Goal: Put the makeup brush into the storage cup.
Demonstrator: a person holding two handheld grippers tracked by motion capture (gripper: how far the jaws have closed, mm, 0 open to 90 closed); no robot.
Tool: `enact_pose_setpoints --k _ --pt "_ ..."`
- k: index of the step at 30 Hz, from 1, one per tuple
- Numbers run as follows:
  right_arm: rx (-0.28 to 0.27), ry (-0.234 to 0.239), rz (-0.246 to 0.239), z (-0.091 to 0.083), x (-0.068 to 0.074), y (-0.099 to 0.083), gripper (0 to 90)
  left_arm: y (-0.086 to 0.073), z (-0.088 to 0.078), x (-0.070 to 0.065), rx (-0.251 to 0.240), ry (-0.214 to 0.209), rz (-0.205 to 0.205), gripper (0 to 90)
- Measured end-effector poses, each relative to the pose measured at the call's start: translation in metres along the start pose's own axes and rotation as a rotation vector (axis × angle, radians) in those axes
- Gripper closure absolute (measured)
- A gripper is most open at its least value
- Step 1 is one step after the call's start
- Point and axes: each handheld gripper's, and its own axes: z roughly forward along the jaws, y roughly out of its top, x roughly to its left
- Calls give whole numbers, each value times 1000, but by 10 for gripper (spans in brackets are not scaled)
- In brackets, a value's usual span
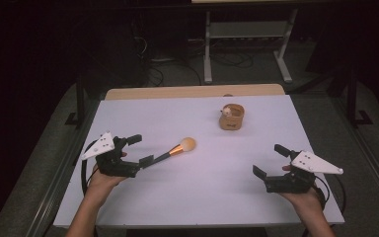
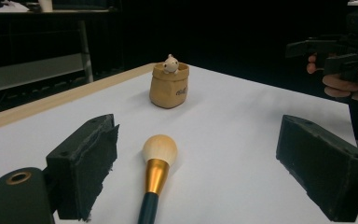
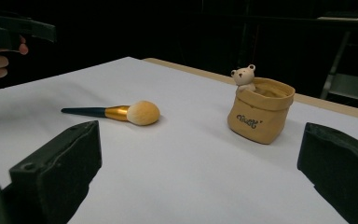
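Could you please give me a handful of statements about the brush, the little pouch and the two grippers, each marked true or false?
1. The makeup brush lies flat on the table. True.
2. The left gripper is shut on the brush handle. False: its jaws stand wide apart on either side of the brush, which lies between them ungripped.
3. A small bear figure peeks over the rim of the tan pouch. True.
4. The brush stands inside the pouch. False: it lies on the table, well apart from the pouch.
5. The right gripper is open and holds nothing. True.
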Motion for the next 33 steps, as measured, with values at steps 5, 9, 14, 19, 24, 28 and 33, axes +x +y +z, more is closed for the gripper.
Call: enact_pose_setpoints --k 5,9,14,19,24,28,33 --pt "2 -2 5 0 0 0 0 3 3 2 0 -3 6 118" --pt "-4 -5 -5 0 -1 1 0 6 7 6 -11 -7 5 118" --pt "-5 -4 -1 -1 0 1 0 8 11 7 -9 -8 10 118" --pt "-6 -4 0 -1 0 1 0 11 15 7 -14 -14 19 118" --pt "-7 -3 0 -1 0 1 0 14 20 8 -23 -22 17 118" --pt "-6 -6 -2 -1 0 1 0 15 22 8 -20 -26 22 119" --pt "-8 -7 -3 -1 -1 1 0 15 25 10 -21 -31 19 119"
